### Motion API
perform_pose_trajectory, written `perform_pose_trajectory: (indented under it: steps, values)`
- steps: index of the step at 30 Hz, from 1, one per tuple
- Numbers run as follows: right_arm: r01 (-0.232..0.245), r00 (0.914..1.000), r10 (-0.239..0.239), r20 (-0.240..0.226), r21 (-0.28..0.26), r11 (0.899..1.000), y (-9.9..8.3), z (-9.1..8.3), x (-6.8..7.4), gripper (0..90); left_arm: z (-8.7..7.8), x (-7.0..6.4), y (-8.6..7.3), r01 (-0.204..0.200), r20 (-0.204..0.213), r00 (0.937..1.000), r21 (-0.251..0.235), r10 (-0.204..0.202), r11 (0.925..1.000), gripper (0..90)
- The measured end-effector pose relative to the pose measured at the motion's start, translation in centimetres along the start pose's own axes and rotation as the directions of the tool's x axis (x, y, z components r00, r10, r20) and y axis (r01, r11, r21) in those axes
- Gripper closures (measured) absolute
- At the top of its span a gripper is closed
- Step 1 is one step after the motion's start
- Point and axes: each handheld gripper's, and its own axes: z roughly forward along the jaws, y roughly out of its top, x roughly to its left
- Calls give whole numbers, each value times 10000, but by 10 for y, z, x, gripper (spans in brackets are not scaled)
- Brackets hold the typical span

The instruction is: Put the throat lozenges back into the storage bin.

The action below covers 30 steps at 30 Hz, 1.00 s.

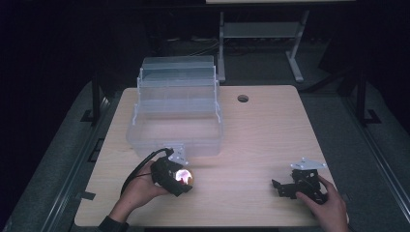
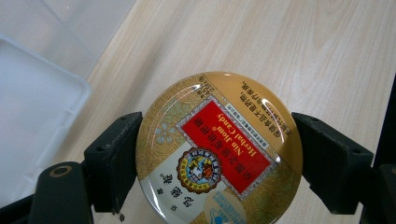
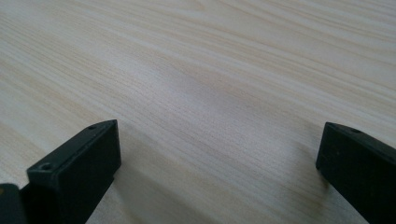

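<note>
Clear plastic storage box (image 1: 175,126) stands open on the wooden tabletop (image 1: 256,140), its compartments apparently empty. Just in front, the left gripper (image 2: 218,154) has its fingers pinching a round, glossy gold candy tin (image 2: 218,149). Right gripper (image 3: 219,163) fingers are spread.

tin (image 2: 218,149): glossy, probably metal | box (image 1: 175,113): clear plastic | table (image 1: 261,130): matt wood grain
</note>
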Motion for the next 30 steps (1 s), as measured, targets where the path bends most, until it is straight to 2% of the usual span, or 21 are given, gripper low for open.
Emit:
perform_pose_trajectory:
  steps: [15, 23, 24, 30]
  values:
    - [3, 10000, -3, -3, -1, 10000, 0, 0, 0, 0, -12, 4, 6, 127, -71, 9999, -220, -128, 9997, 194]
    - [1, 10000, -1, -3, -1, 10000, 0, 0, 0, 0, -14, 7, 13, 96, -67, 9999, -163, -97, 9998, 194]
    - [0, 10000, 0, -2, 0, 10000, 0, 0, 0, 0, -16, 9, 14, -11, -94, 10000, -60, 11, 10000, 194]
    - [-1, 10000, 1, -3, 0, 10000, 0, 0, 0, 0, -24, 14, 19, 26, -248, 9997, -148, -30, 9999, 194]
